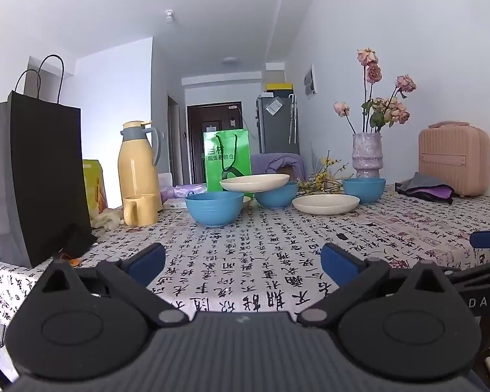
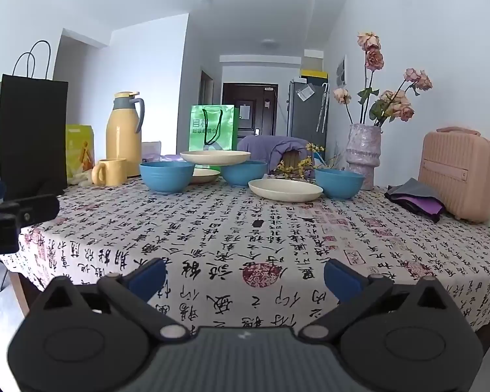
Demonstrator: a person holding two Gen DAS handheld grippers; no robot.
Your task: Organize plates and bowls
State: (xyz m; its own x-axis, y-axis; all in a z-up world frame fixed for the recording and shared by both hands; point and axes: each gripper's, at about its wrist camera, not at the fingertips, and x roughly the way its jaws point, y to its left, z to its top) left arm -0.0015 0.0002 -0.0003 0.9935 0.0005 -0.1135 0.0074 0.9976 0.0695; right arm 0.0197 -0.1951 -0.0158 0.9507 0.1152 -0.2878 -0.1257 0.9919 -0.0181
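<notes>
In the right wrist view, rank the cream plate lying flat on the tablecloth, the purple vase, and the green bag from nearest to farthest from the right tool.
1. Cream plate, ahead on the tablecloth, slightly right.
2. Purple vase, behind it, farther right.
3. Green bag, at the table's far edge, centre-left.

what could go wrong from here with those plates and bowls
1. The cream plate sits perched on the middle blue bowl; nudging either could probably tip it off.
2. The vase of flowers stands right behind the right blue bowl, so a wide reach there might knock it.
</notes>
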